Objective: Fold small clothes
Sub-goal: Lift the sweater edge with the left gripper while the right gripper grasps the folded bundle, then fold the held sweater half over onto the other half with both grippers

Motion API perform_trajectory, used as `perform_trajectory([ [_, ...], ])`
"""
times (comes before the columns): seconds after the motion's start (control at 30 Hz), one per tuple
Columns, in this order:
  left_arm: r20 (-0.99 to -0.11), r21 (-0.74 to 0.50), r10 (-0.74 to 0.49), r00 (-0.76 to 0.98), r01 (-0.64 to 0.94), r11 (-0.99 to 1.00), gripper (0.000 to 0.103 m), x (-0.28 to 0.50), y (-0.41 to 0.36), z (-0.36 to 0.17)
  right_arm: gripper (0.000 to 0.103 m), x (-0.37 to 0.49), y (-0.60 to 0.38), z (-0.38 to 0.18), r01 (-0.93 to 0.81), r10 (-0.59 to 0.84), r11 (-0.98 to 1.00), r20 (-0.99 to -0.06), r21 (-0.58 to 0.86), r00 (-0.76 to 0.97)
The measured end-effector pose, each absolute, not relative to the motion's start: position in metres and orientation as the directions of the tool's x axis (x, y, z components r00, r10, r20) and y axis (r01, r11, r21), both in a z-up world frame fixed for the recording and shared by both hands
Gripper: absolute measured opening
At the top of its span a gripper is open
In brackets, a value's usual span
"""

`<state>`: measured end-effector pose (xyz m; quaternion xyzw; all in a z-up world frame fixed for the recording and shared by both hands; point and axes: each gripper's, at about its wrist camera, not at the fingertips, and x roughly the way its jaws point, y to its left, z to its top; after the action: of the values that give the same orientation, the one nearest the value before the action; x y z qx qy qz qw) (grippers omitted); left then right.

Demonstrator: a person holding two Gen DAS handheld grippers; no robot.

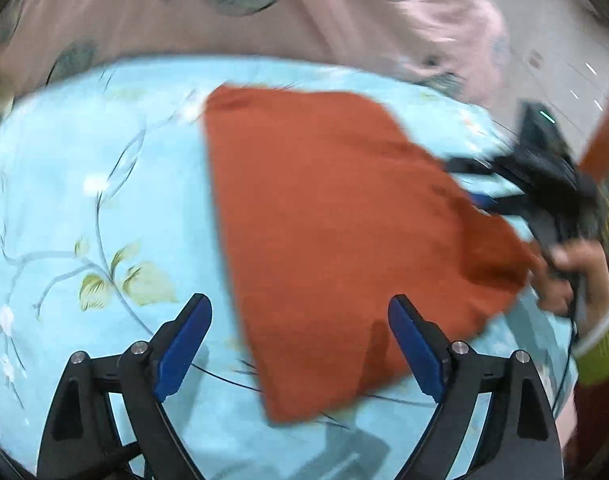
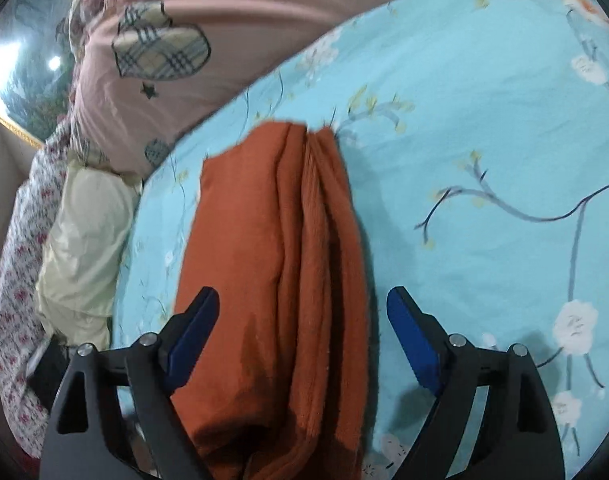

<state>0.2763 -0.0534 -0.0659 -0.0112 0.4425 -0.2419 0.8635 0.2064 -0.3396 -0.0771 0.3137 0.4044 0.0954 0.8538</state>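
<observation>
Both grippers, left gripper [image 1: 300, 344] and right gripper [image 2: 302, 340], are standing wide open, gripping nothing. Rust-orange knit garment [image 2: 280, 280] is lying folded on light-blue floral bedsheet [image 2: 484, 120], below them. Fold looks released; next likely calls for regrasping an edge.

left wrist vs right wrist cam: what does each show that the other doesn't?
Left wrist only: the right claw at the cloth's far edge, open, and the hand holding it, with a green cuff.

Right wrist only: a cream pillow, the plaid heart patch on the pink cover, and the cloth's stacked folds.

Both: the folded orange cloth lying on the blue floral sheet, and each camera's own claw open.
</observation>
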Motion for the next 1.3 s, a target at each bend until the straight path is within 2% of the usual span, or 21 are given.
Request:
perform_trajectory([
  [0.17, -0.776, -0.396, -0.511, 0.369, 0.346, 0.851, 0.094, 0.329, -0.055, -0.103, 0.085, 0.226, -0.319, -0.091, 0.063, 0.429, 0.817, -0.679, 0.573, 0.596],
  [0.2, -0.761, -0.4, -0.526, 0.38, 0.365, 0.841, 0.094, 0.335, -0.059, -0.102, 0.08, 0.228, -0.318, -0.093, 0.059, 0.429, 0.822, -0.684, 0.566, 0.59],
  [0.23, -0.756, -0.394, -0.531, 0.382, 0.381, 0.836, 0.089, 0.338, -0.064, -0.105, 0.074, 0.231, -0.315, -0.095, 0.058, 0.423, 0.829, -0.691, 0.557, 0.586],
  [0.27, -0.753, -0.396, -0.54, 0.376, 0.395, 0.829, 0.068, 0.339, -0.069, -0.106, 0.062, 0.233, -0.313, -0.096, 0.057, 0.429, 0.827, -0.693, 0.559, 0.58],
  [0.33, -0.755, -0.392, -0.534, 0.38, 0.392, 0.833, 0.062, 0.34, -0.076, -0.11, 0.047, 0.234, -0.311, -0.097, 0.059, 0.449, 0.814, -0.689, 0.578, 0.569],
  [0.37, -0.748, -0.382, -0.531, 0.397, 0.397, 0.835, 0.05, 0.338, -0.076, -0.107, 0.042, 0.233, -0.309, -0.097, 0.058, 0.454, 0.81, -0.687, 0.583, 0.568],
  [0.47, -0.727, -0.363, -0.53, 0.437, 0.411, 0.836, 0.029, 0.321, -0.068, -0.091, 0.034, 0.224, -0.299, -0.086, 0.046, 0.445, 0.814, -0.671, 0.58, 0.593],
  [0.67, -0.678, -0.264, -0.483, 0.554, 0.43, 0.864, 0.028, 0.265, -0.032, -0.042, 0.031, 0.216, -0.252, -0.068, -0.063, 0.516, 0.787, -0.6, 0.613, 0.612],
  [0.83, -0.682, -0.225, -0.41, 0.606, 0.359, 0.906, 0.028, 0.233, 0.026, -0.024, 0.031, 0.226, -0.188, -0.067, -0.175, 0.6, 0.755, -0.558, 0.632, 0.573],
  [1.03, -0.684, -0.224, -0.356, 0.637, 0.282, 0.933, 0.028, 0.217, 0.073, -0.024, 0.031, 0.232, -0.136, -0.073, -0.243, 0.655, 0.729, -0.548, 0.64, 0.521],
  [1.2, -0.703, -0.243, -0.347, 0.621, 0.249, 0.938, 0.028, 0.223, 0.081, -0.049, 0.031, 0.232, -0.122, -0.076, -0.236, 0.633, 0.751, -0.573, 0.616, 0.52],
  [1.3, -0.725, -0.238, -0.332, 0.604, 0.232, 0.943, 0.032, 0.226, 0.086, -0.065, 0.032, 0.235, -0.126, -0.085, -0.2, 0.606, 0.772, -0.605, 0.603, 0.517],
])
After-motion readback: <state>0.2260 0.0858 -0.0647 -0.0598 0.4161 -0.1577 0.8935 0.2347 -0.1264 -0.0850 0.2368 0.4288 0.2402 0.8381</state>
